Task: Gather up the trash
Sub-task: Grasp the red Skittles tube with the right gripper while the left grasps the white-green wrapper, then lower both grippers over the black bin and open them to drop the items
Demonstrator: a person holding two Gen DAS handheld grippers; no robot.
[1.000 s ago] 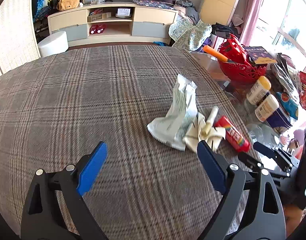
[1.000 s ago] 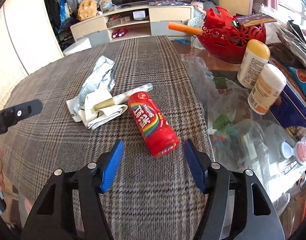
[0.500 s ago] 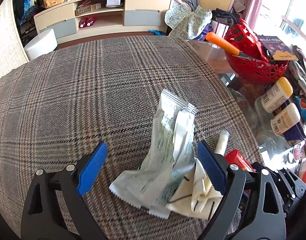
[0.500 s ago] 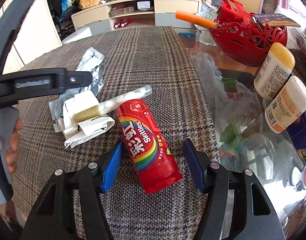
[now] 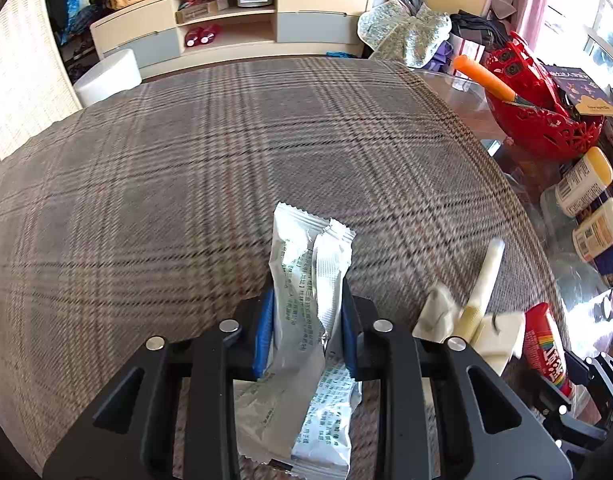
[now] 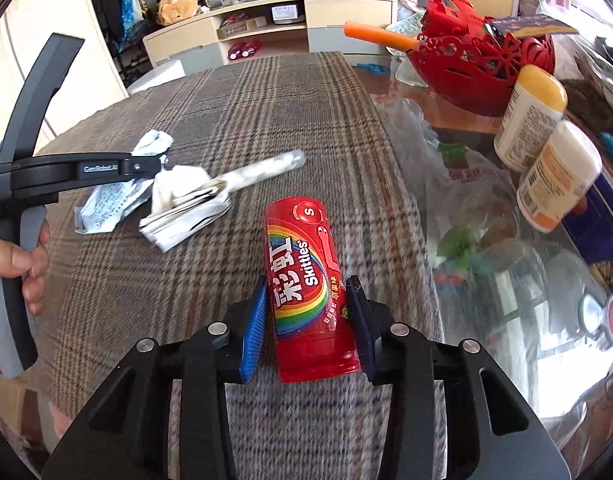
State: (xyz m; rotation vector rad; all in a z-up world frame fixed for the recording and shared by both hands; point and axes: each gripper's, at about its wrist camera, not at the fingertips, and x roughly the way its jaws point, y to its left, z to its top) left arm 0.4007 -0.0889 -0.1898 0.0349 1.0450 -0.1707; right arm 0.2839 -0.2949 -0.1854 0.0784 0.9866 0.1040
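Observation:
My left gripper is shut on a white foil wrapper with printed text, which stands up between the blue pads on the plaid tablecloth. My right gripper is shut on a red Skittles tube lying on the cloth. The wrapper and the left gripper also show in the right wrist view. Crumpled white paper with a thin white tube lies between the two grippers; it also shows in the left wrist view.
A red basket with an orange-handled tool stands at the back right. Two white bottles with yellow caps lie on the glass table part, beside clear plastic bags. A cabinet and white stool stand beyond the table.
Both grippers have moved forward and shut: the left onto the foil wrapper, the right onto the Skittles tube. The crumpled paper shifted slightly.

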